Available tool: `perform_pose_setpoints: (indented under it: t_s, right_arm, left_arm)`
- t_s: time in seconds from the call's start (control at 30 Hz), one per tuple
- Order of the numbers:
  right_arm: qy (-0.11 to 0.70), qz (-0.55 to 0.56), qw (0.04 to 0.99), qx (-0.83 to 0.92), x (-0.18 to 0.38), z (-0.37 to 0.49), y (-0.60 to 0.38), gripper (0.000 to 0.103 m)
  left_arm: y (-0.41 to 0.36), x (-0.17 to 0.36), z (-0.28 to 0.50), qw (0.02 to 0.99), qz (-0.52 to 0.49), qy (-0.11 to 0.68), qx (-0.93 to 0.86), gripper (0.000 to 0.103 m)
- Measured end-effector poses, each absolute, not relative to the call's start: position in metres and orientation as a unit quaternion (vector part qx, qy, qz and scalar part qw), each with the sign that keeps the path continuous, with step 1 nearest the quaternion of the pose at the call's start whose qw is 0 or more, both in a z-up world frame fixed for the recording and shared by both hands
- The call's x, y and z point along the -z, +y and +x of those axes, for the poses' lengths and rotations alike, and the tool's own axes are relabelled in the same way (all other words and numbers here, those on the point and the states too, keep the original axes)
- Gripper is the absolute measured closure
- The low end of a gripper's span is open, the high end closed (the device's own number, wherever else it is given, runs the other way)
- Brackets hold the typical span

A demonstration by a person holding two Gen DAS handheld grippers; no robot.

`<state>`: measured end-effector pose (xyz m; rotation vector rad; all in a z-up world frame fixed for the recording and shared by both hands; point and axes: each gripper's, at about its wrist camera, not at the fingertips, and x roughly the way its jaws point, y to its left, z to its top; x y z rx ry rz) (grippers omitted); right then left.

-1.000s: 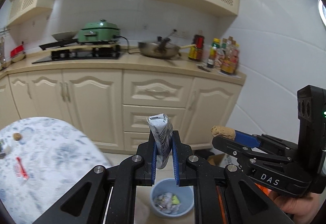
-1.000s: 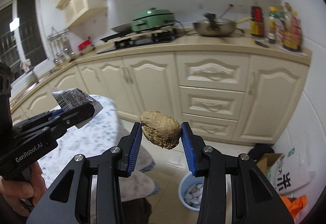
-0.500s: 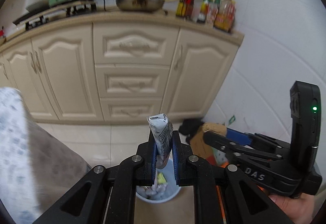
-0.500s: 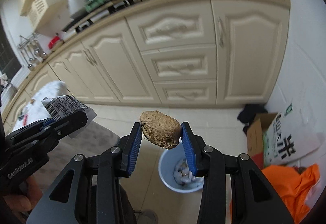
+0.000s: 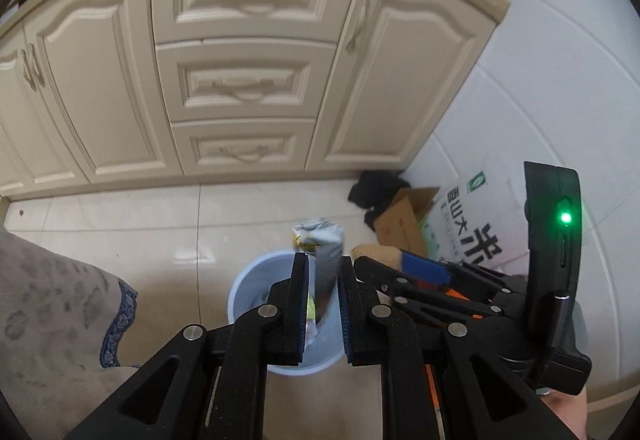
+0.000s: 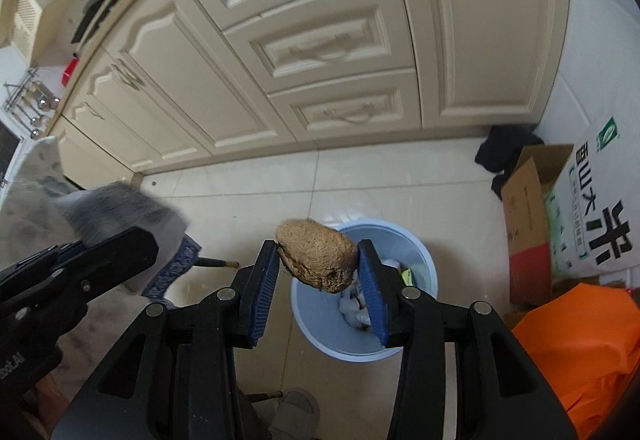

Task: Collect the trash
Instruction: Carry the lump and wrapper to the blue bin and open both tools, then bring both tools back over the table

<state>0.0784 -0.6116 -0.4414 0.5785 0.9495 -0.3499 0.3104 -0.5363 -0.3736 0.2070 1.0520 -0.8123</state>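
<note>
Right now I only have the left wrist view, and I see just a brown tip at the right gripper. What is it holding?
Observer: A rough brown lump, pinched between the blue pads of the right gripper.
Reviewer: Does it line up with the bin?
Observer: In the right wrist view the lump overlaps the left part of the rim of the blue bin. How high above it, I cannot tell.
Reviewer: The bin's inside is mostly blocked for me. Anything in it?
Observer: Yes, crumpled white paper lies at the bottom.
</note>
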Motion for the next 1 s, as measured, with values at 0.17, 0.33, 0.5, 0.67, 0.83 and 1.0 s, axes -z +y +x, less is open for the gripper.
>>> perform_pose_setpoints:
  t_s: [0.17,0.33,0.5,0.67,0.83,1.0]
  right_arm:
    - [0.455,0.288,0.824,0.176,0.460,0.079,-0.623,0.036]
    - [0.449,0.295,0.821,0.192,0.460,0.073,-0.628,0.000]
    - [0.446,0.305,0.815,0.212,0.453,0.066,-0.630,0.000]
    - [0.434,0.303,0.821,0.214,0.433,0.062,-0.624,0.000]
    - [0.413,0.290,0.836,0.217,0.395,0.055,-0.613,0.000]
    - [0.383,0.269,0.858,0.212,0.347,0.052,-0.589,0.000]
  left_arm:
    - [-0.550,0.390,0.330,0.780,0.098,0.505,0.356,0.046]
    - [-0.554,0.393,0.333,0.792,0.104,0.497,0.337,0.025]
    - [-0.560,0.386,0.319,0.807,0.117,0.483,0.321,0.011]
    - [-0.549,0.367,0.300,0.814,0.111,0.471,0.321,0.008]
    - [-0.513,0.333,0.277,0.828,0.095,0.450,0.321,0.007]
    - [-0.465,0.288,0.256,0.848,0.076,0.423,0.311,0.007]
